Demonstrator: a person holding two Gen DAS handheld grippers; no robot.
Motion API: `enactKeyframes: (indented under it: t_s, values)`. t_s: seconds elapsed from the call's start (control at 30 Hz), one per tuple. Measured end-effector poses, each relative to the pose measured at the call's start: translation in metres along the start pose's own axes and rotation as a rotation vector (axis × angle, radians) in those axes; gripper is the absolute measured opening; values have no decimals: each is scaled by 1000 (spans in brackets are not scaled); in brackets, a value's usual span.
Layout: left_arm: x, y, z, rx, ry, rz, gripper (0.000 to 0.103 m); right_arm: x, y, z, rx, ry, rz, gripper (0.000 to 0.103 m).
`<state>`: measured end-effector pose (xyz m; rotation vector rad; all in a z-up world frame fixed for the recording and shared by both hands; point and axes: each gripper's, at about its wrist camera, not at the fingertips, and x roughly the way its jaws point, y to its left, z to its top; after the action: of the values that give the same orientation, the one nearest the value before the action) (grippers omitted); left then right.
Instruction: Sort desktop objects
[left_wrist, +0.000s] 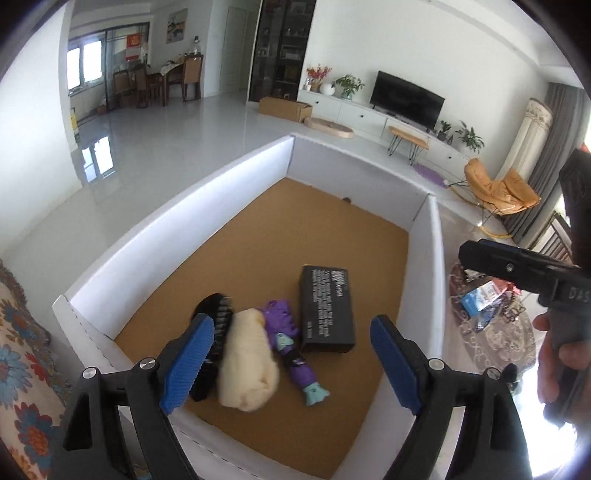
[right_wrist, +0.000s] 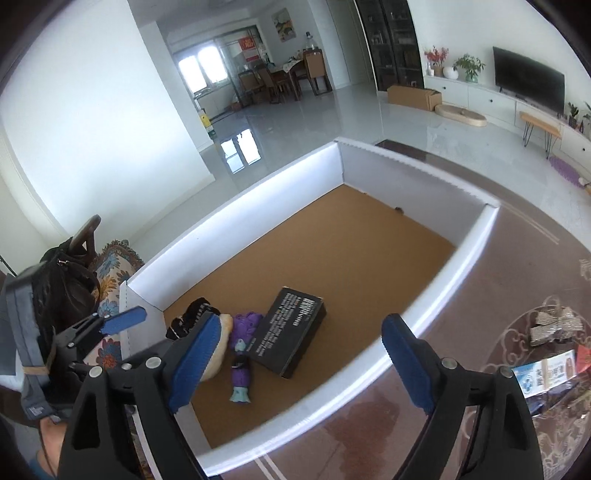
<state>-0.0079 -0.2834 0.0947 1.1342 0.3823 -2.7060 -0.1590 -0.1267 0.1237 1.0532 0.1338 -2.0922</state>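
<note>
Half-hidden black brush (left_wrist: 214, 314) behind cream bundle (left_wrist: 247, 365)

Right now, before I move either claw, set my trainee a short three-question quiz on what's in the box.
1. True or false: the black box lies flat on the tray's cork floor.
2. Which object lies between the cream bundle and the black box? A) purple toy figure B) black brush C) mug
3. Fill in: both the left claw and right claw are ____, gripping nothing.

Key: 1 true; 2 A; 3 open.
</note>
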Motion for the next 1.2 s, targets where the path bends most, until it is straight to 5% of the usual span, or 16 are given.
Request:
enactKeyframes:
  t_s: [0.07,0.13,0.27,0.4,0.53,0.77,1.2]
  values:
    - [-23,-36,-5,62,-43,-66,88,-40,-26,-22,-26,-54,-78,101]
    - [-39,-78,-13,138,-65,-149,103,-76,-59,-55,-31,-95,-170,102]
    - [-30,-159,-49,267,-31,-294,103,-131,-141,-145,70,-90,-366,102]
    - [33,-211,-99,382,114,-243,103,-160,-216,-239,211,29,-514,102]
    - [82,-229,-123,398,194,-195,103,-170,-240,-293,246,90,-584,102]
    - [136,-242,-116,396,227,-96,103,-151,-231,-292,245,74,-556,102]
    - [173,-262,-88,395,159,-117,103,-133,-228,-288,290,48,-546,103]
